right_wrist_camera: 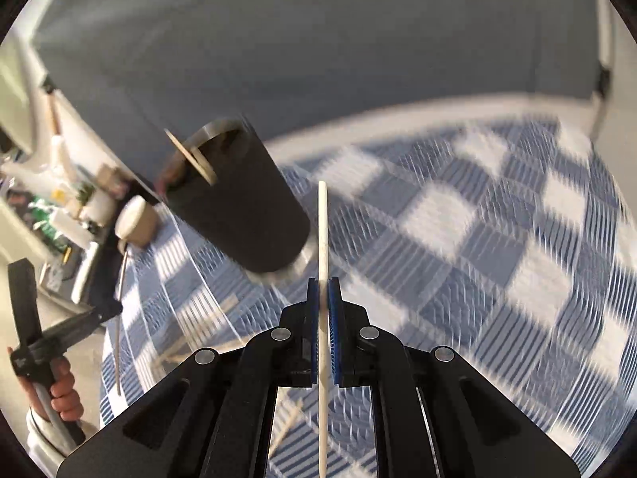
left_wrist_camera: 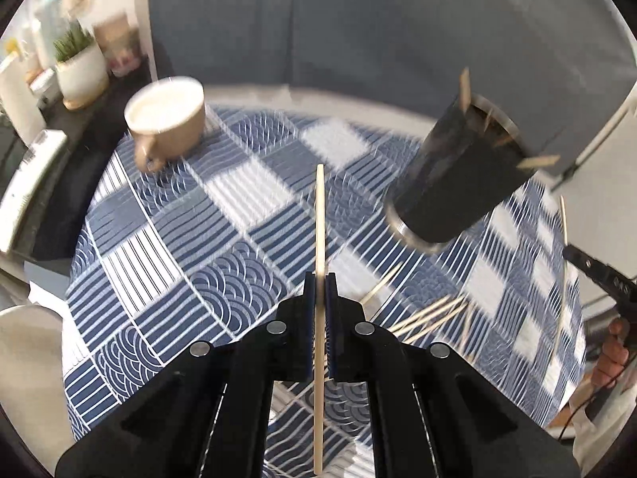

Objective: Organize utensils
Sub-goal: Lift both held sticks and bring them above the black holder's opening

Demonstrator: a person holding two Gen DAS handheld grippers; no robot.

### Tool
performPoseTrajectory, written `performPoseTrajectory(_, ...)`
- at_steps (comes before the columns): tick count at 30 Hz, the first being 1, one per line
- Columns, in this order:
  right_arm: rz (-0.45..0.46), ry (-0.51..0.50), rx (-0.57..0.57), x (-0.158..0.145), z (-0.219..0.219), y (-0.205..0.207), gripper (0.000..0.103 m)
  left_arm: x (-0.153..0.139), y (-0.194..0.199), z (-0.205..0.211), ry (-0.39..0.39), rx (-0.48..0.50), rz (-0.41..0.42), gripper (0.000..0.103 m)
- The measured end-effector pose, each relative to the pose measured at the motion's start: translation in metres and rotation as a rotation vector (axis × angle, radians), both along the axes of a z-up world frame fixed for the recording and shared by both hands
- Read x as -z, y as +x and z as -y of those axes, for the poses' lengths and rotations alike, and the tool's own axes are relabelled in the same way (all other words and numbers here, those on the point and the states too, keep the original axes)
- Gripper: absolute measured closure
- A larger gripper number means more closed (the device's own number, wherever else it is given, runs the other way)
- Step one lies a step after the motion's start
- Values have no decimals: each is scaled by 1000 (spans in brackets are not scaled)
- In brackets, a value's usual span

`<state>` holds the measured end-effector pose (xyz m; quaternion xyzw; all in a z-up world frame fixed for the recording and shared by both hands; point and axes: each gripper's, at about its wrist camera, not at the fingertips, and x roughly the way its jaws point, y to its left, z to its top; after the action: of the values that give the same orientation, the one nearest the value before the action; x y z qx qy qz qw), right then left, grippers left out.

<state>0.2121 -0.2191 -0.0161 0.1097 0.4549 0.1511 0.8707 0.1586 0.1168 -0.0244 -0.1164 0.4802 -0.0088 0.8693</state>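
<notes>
We see the bench [left_wrist_camera: 254, 183] under a blue-and-white patterned cloth filling the lower half of both views, smeared by blur in the right wrist view, its near edge cut off by the claws. Behind it hangs a grey curtain [left_wrist_camera: 358, 28]. A dark cylindrical holder [left_wrist_camera: 458, 175] stands at upper right of the left wrist view, wooden utensil ends poking from its mouth; what they are we cannot make out. A beige mug [left_wrist_camera: 169, 119] sits at upper left, a potted plant [left_wrist_camera: 79, 67] beyond it.

The left claw [left_wrist_camera: 318, 279] is pressed together on a thin wooden stick [left_wrist_camera: 319, 219], whose long axis runs straight up the frame, its far tip near centre and its lower end near the bottom edge. The right claw [right_wrist_camera: 323, 283] pinches a pale flat stick [right_wrist_camera: 323, 223] likewise, its lower end cut off. Loose sticks [left_wrist_camera: 430, 314] lie on the cloth at lower right, partly hidden by the left claw.
</notes>
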Motion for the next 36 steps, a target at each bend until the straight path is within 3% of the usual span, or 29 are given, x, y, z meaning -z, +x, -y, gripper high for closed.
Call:
performPoseTrajectory(9, 259, 108, -152, -86, -9, 65, 98, -78, 11, 24, -87, -62, 236, 98)
performPoseTrajectory(16, 347, 171, -219, -109, -23, 107, 98, -122, 49, 42, -179, -69, 462, 98)
performPoseTrajectory(20, 371, 181, -242, -107, -27, 124, 98, -124, 71, 48, -197, -84, 509, 98)
performPoseTrajectory(28, 434, 313, -299, -103, -32, 150, 98, -106, 107, 55, -237, -77, 594, 98)
performPoseTrajectory(36, 472, 401, -335, -75, -44, 157, 98, -83, 123, 70, -256, -36, 651, 98)
